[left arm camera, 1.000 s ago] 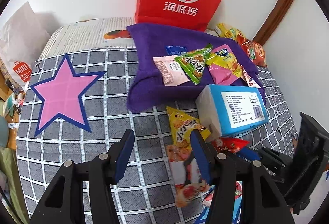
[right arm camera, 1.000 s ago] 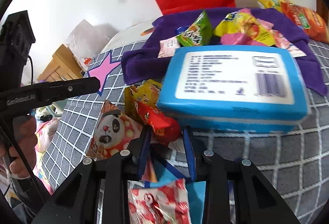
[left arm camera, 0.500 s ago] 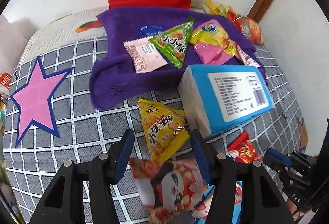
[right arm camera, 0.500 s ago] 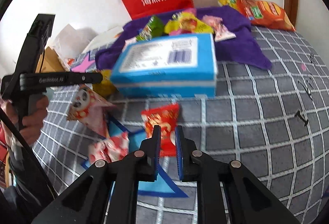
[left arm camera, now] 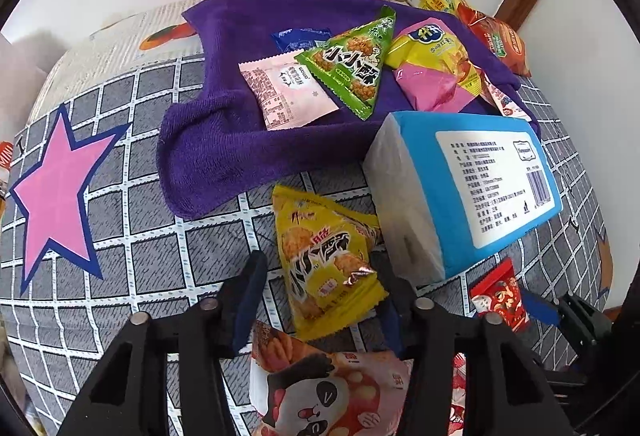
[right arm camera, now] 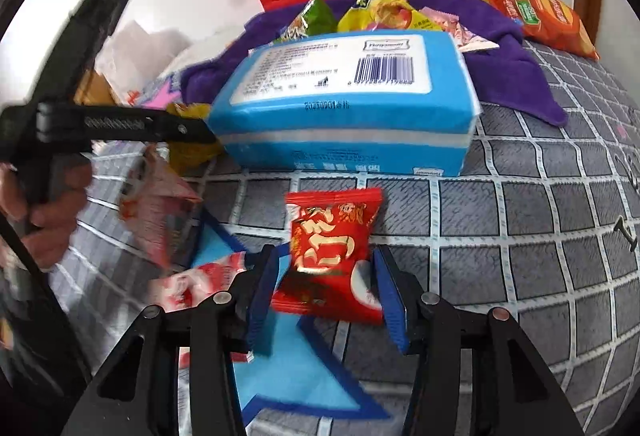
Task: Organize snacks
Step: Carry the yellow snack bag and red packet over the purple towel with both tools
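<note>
Grey checked bed cover [left arm camera: 132, 256], left tool [left arm camera: 316, 300] closing around yellow triangle snack [left arm camera: 324, 260], right tool [right arm camera: 326, 288] opening around red snack packet [right arm camera: 332, 236], blue tissue pack [right arm camera: 344, 104] just behind.

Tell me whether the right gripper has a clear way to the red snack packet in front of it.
Probably yes. The red snack packet lies flat on the checked cover, already between the fingers of the right gripper, whose jaws are opening. Nothing covers it; the blue tissue pack sits behind, apart.
</note>
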`<state>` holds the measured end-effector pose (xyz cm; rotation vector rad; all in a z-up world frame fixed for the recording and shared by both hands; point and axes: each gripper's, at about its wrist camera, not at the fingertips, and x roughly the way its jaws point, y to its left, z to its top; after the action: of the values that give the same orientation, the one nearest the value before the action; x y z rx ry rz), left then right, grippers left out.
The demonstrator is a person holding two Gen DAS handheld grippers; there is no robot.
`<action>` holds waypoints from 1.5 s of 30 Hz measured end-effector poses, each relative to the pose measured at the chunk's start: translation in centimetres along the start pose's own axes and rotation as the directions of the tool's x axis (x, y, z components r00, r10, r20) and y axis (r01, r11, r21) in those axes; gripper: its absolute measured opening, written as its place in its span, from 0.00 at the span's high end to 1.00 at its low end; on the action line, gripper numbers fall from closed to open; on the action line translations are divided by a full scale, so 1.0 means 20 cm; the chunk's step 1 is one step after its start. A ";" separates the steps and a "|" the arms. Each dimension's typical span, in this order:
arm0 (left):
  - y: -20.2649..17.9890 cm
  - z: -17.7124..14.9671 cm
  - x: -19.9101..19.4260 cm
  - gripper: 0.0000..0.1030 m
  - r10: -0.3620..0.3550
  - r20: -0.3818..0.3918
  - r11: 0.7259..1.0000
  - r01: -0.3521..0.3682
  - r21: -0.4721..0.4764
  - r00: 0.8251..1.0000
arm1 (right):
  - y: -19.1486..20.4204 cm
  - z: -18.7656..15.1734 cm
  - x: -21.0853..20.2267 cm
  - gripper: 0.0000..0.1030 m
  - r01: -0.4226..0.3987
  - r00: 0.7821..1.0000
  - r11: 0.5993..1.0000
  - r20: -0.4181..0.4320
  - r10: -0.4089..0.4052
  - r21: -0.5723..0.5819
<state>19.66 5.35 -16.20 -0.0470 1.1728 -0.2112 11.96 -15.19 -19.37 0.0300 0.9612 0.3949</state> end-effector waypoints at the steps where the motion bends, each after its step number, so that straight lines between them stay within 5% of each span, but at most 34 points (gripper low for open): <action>1: 0.00 0.00 0.00 0.63 -0.006 0.001 1.000 0.006 -0.001 1.000 | 0.01 0.00 0.01 0.57 0.026 1.000 1.000 0.015 -0.026 -0.012; 18: 0.08 -0.03 -0.23 0.67 -0.053 0.137 0.998 0.058 -0.036 0.989 | -0.10 0.01 -0.06 0.60 0.071 0.997 0.995 0.007 -0.072 0.077; 24: 0.09 -0.02 -0.32 0.67 -0.064 0.187 0.997 0.072 -0.040 0.980 | -0.13 0.04 -0.25 0.60 0.085 0.992 0.993 0.085 -0.092 0.082; 34: 0.02 0.10 -0.45 0.67 -0.061 0.254 0.998 0.068 -0.017 0.965 | -0.20 0.37 -0.50 0.60 0.123 0.965 0.988 0.219 -0.141 0.096; 45: 0.00 0.29 -0.56 0.67 -0.048 0.314 0.999 0.053 -0.006 0.948 | -0.31 0.84 -0.51 0.60 0.093 0.964 0.988 0.238 -0.120 0.121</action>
<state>20.85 6.95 -3.83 -0.1197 0.8555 -0.2312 22.18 -21.92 -2.86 0.1227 0.7359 0.2321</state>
